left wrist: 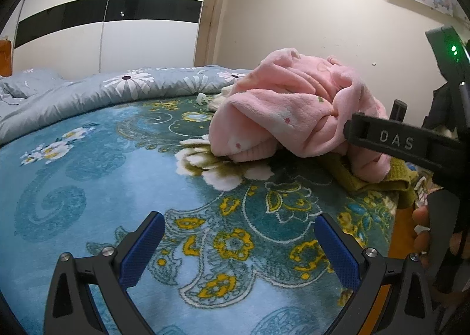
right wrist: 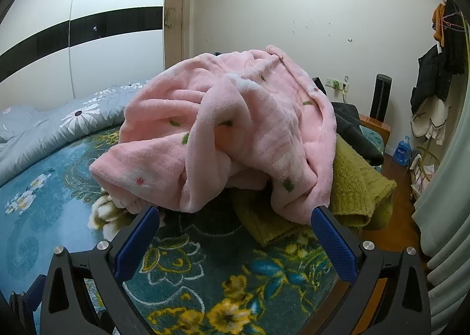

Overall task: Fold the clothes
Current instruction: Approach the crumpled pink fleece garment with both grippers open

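A crumpled pink fleece garment point(left wrist: 293, 112) lies in a heap on the bed, on top of an olive green knit garment point(left wrist: 382, 179). In the right wrist view the pink garment point(right wrist: 235, 135) fills the middle, with the olive garment point(right wrist: 358, 188) under its right side and a dark garment point(right wrist: 352, 126) behind. My left gripper point(left wrist: 238, 250) is open and empty above the blanket, short of the heap. My right gripper point(right wrist: 235, 244) is open, its fingertips just in front of the pink heap's lower edge. The right gripper's body point(left wrist: 405, 144) shows at the right of the left wrist view.
The bed carries a teal floral blanket point(left wrist: 102, 176) and a grey daisy quilt point(left wrist: 88, 91) bunched along the far side. A white wardrobe point(left wrist: 117, 18) stands behind. The bed's right edge drops to a wooden floor point(right wrist: 396, 167) with a blue bottle point(right wrist: 401, 151), basket and hanging coats point(right wrist: 434, 79).
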Demonstrator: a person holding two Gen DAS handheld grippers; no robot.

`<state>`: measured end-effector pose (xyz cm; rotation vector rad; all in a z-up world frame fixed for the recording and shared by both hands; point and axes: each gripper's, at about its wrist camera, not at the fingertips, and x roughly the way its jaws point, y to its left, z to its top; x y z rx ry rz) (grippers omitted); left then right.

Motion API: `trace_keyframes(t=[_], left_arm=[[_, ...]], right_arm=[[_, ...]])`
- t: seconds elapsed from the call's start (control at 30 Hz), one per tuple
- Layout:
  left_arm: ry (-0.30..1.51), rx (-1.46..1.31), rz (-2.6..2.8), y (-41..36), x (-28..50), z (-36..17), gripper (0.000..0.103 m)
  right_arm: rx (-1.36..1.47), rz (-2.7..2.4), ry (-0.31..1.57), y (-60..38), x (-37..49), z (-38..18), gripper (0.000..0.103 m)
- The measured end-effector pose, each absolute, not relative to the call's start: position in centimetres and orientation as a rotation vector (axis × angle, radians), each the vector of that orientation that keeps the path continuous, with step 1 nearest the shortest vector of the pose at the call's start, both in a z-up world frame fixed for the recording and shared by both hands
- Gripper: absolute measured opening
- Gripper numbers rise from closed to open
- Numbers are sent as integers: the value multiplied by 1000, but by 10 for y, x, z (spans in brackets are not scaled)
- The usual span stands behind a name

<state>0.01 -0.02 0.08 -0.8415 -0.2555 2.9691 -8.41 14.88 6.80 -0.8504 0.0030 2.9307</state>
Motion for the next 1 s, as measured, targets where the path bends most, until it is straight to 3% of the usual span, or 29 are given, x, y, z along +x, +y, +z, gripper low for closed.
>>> trace_keyframes(t=[0.33,0.63,1.0], left_arm=[[-356,-717,2968,-5,2,17,103],[-665,-474,2900,-37,23,32,103],[-350,-474,3010,-30,28,39,103]], right_arm=[[-786,2947,-18,145,-80,69,103],[-762,2971,-26,142,-79,79,103],[-729,2980,-31,137,-75,86,103]])
